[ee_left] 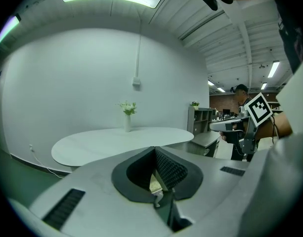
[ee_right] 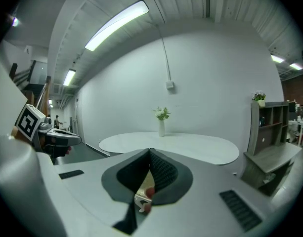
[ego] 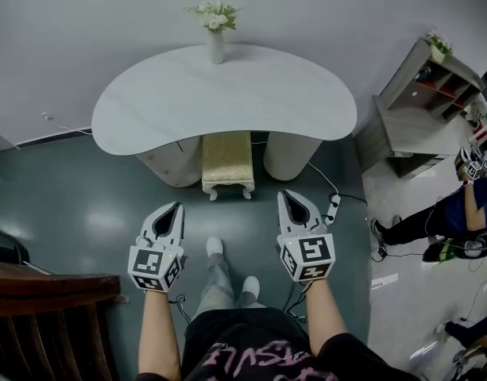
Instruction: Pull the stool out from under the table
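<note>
A cream padded stool with white carved legs stands tucked halfway under the white kidney-shaped table, between its two round pedestals. My left gripper is shut and empty, held in the air short of the stool and to its left. My right gripper is also shut and empty, short of the stool and to its right. In the left gripper view the table lies ahead beyond the closed jaws, with the right gripper at the side. In the right gripper view the table shows past the closed jaws.
A white vase of flowers stands at the table's back edge. A grey shelf unit is at the right, a power strip with cable lies on the floor near the right pedestal, a wooden chair is at my left. Another person stands at the right.
</note>
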{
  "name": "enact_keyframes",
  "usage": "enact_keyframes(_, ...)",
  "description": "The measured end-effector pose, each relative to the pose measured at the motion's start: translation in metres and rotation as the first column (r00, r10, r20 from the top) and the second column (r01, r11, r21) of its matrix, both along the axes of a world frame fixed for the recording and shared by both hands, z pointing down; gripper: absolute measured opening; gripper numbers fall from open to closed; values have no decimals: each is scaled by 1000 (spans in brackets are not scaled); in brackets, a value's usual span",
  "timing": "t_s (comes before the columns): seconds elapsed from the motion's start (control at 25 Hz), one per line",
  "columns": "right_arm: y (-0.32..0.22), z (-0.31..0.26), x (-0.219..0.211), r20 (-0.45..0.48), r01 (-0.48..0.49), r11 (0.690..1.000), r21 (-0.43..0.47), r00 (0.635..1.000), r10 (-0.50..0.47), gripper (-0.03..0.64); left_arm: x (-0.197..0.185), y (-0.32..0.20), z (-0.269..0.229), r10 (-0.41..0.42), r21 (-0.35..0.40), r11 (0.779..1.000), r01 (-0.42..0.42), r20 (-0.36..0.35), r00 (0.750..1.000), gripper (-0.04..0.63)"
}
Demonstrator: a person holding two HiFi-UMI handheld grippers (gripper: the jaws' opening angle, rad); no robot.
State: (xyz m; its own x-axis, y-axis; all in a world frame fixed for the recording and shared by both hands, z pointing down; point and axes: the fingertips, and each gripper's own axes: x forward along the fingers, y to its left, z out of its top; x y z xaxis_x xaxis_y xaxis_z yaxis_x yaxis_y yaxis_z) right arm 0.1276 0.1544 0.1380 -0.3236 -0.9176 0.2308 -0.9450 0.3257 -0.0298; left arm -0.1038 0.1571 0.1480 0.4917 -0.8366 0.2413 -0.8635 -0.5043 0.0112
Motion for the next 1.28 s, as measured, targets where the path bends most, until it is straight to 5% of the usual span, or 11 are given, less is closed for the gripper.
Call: enact_keyframes(1.28, -118, 126, -28, -69, -36, 988, -150, 997, 26, 63, -18, -136, 139, -40, -140, 989, 41, 8, 999, 12)
